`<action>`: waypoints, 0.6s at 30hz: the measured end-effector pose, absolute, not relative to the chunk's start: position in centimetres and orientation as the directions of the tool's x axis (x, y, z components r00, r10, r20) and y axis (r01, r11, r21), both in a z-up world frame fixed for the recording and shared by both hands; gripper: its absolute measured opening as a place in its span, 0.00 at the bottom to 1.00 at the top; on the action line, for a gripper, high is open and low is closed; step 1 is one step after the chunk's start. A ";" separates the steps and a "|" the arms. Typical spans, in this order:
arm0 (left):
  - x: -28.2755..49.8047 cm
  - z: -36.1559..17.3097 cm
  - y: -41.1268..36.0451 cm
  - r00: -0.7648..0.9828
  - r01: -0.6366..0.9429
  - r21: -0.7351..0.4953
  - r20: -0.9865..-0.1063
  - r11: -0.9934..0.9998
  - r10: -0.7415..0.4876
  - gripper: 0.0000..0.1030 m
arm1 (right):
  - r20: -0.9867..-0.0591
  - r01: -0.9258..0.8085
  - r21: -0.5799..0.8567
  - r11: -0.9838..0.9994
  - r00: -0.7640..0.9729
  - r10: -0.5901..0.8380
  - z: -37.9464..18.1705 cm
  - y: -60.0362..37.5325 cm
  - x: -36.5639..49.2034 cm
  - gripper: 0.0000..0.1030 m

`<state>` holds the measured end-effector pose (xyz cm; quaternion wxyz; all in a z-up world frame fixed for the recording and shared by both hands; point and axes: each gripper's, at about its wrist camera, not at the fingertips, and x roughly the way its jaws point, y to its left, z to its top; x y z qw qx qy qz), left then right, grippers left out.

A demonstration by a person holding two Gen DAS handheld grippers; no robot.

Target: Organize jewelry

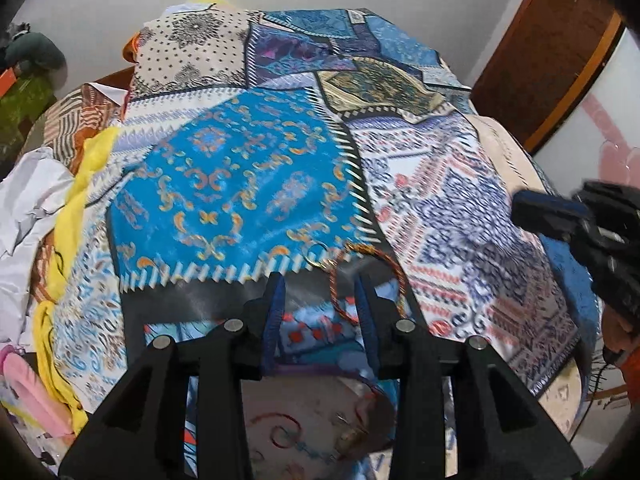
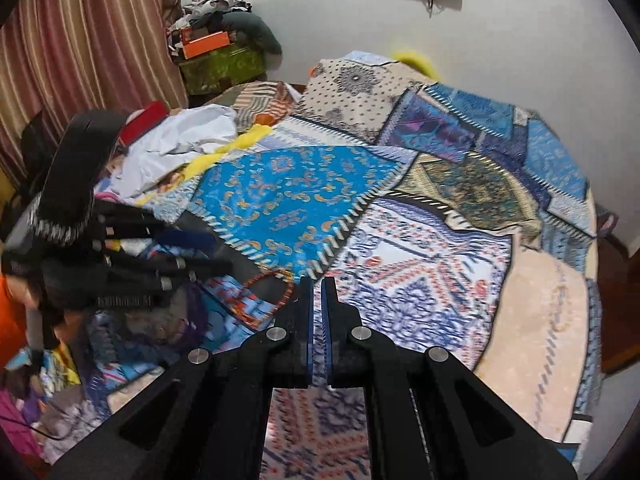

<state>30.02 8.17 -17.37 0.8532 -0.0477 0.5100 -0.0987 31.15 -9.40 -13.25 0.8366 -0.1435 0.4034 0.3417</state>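
Observation:
A red and gold twisted bangle (image 1: 401,276) lies on the patchwork bedspread (image 1: 240,184), just past my left gripper's right finger. My left gripper (image 1: 318,280) is open, its fingers on either side of a black strip of the cloth, with the bangle partly behind the right finger (image 1: 366,308). A thin gold ring (image 1: 314,256) lies by the bangle's left side. In the right wrist view the bangle (image 2: 289,292) lies just left of my right gripper (image 2: 317,280), which is shut and empty. My left gripper (image 2: 192,256) shows blurred at the left there.
A pouch with swirl embroidery (image 1: 320,424) sits under my left gripper. White cloth (image 1: 28,200) and yellow fabric (image 1: 72,216) are heaped at the bed's left edge. A wooden door (image 1: 552,40) stands at the right. A green box with clutter (image 2: 220,64) stands by the curtain (image 2: 80,40).

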 end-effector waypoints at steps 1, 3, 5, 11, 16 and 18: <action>30.4 -17.4 8.5 0.460 0.109 -0.178 -0.863 0.978 -0.209 0.34 | -0.778 -0.688 0.029 0.726 0.440 0.448 -13.5 -9.5 31.1 0.03; 31.0 -17.5 9.0 0.454 0.101 -0.177 -0.868 0.979 -0.204 0.34 | -0.793 -0.695 0.034 0.718 0.418 0.442 -14.0 -9.4 31.3 0.03; 32.1 -18.0 9.4 0.426 0.104 -0.187 -0.879 0.977 -0.214 0.34 | -0.807 -0.695 0.033 0.718 0.405 0.430 -14.5 -9.2 31.5 0.05; 35.0 -20.4 9.5 0.292 0.110 -0.252 -0.916 0.961 -0.274 0.34 | -0.837 -0.681 0.132 0.720 0.312 0.449 -15.9 -8.4 32.7 0.09; 36.1 -21.6 8.6 0.229 0.110 -0.296 -0.921 0.949 -0.314 0.34 | -0.847 -0.669 0.149 0.728 0.293 0.443 -16.8 -8.4 33.2 0.10; 36.6 -21.7 8.4 0.229 0.101 -0.307 -0.919 0.946 -0.322 0.34 | -0.847 -0.665 0.167 0.728 0.281 0.451 -17.0 -8.6 33.5 0.11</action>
